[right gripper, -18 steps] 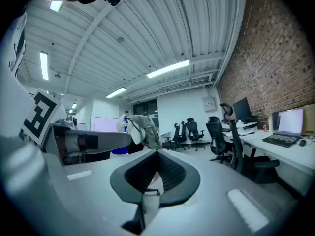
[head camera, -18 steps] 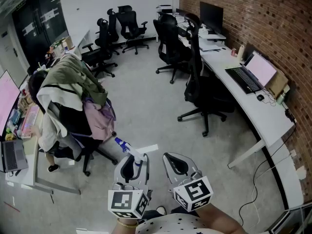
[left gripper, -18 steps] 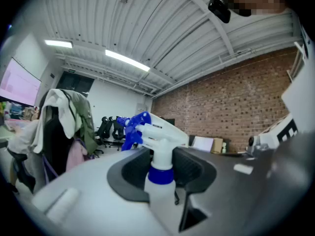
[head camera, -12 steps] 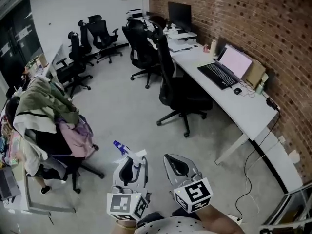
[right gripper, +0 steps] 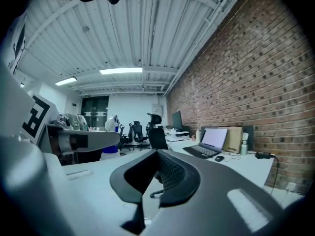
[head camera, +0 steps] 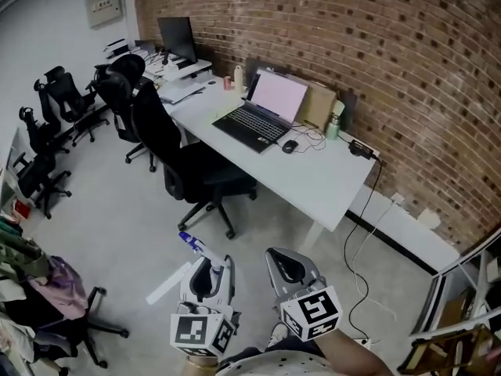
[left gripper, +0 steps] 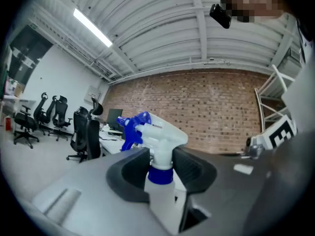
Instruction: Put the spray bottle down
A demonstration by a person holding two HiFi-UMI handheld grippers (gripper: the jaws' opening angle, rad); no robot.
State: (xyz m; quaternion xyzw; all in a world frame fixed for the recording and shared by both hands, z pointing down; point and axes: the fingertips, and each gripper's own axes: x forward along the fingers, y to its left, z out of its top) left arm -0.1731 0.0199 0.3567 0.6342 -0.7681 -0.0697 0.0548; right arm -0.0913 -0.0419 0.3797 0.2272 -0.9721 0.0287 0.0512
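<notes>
A white spray bottle (head camera: 216, 266) with a blue trigger head (left gripper: 134, 128) stands upright between the jaws of my left gripper (head camera: 210, 276), which is shut on its neck (left gripper: 160, 167). In the left gripper view the nozzle points away to the left, towards the brick wall. My right gripper (head camera: 288, 269) hangs close beside it on the right, its jaws together with nothing held (right gripper: 156, 173). Both grippers hang above the grey floor, short of the white desk (head camera: 317, 180).
On the long desk by the brick wall are an open laptop (head camera: 262, 112), a mouse (head camera: 289, 146), a small bottle (head camera: 334, 125) and a monitor (head camera: 176, 39). A black office chair (head camera: 184, 163) stands before it. Cables (head camera: 362, 210) hang at the desk's right end.
The view has swung right, from the clothes-draped chair to the desk with the laptop, now much nearer. Both grippers keep their places in the picture, and the bottle stays gripped.
</notes>
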